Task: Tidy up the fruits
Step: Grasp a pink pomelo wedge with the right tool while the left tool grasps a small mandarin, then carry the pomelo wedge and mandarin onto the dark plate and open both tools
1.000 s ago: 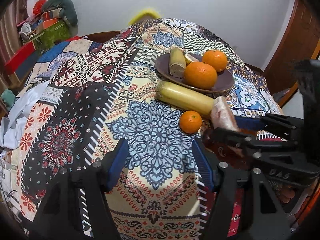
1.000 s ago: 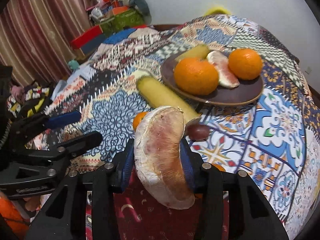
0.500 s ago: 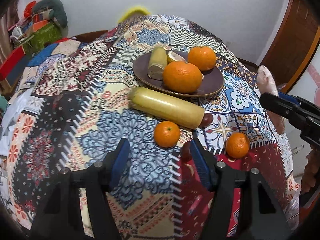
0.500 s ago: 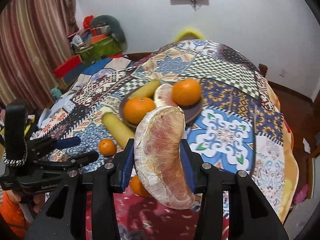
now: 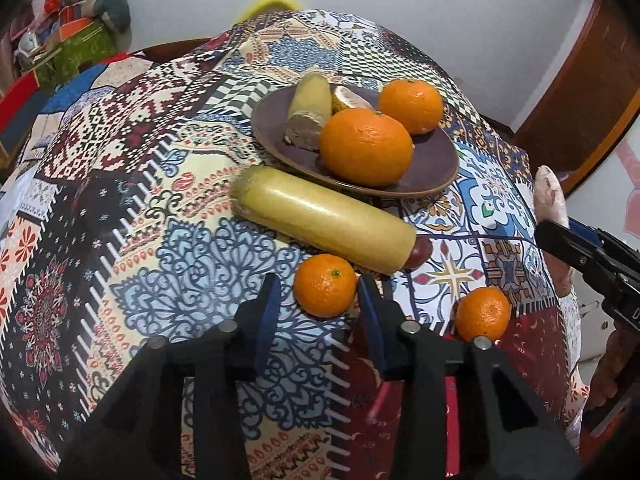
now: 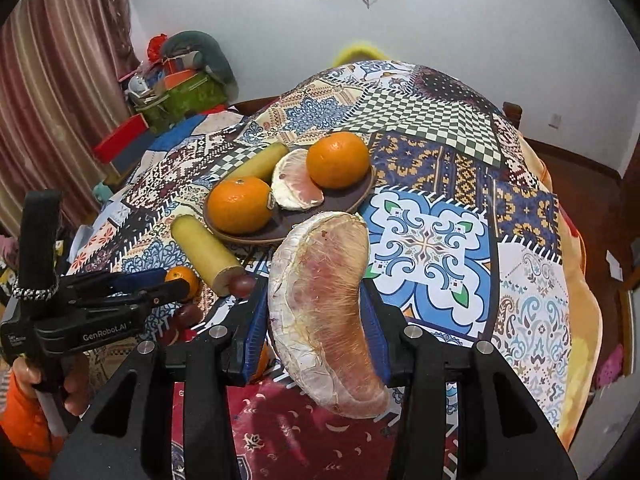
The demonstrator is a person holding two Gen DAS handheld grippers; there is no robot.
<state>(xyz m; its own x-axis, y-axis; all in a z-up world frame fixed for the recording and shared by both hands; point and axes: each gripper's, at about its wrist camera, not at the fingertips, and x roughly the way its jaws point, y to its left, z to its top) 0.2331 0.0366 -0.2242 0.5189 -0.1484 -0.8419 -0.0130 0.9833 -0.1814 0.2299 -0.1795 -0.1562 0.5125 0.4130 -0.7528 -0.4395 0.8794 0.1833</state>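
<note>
Clearly the right gripper point(image 6: 316, 320) is clamped on a peeled pomelo segment point(image 6: 324, 312), held up above the near edge of the patterned tablecloth point(image 6: 428, 240), short of the brown plate point(image 6: 352, 196) where two oranges and another segment already lie. That segment looks soft and juicy under a thin membrane; I judge it light but easily bruised, best pinched gently across its thick middle, as now. Meanwhile the left gripper point(image 5: 320, 300) has just been closing, its jaws standing either side of a small mandarin point(image 5: 325, 285) on the cloth, close beside it; whether the pads press it yet I cannot tell. Firm and round, it may roll, so a hold across its widest part seems safest.
</note>
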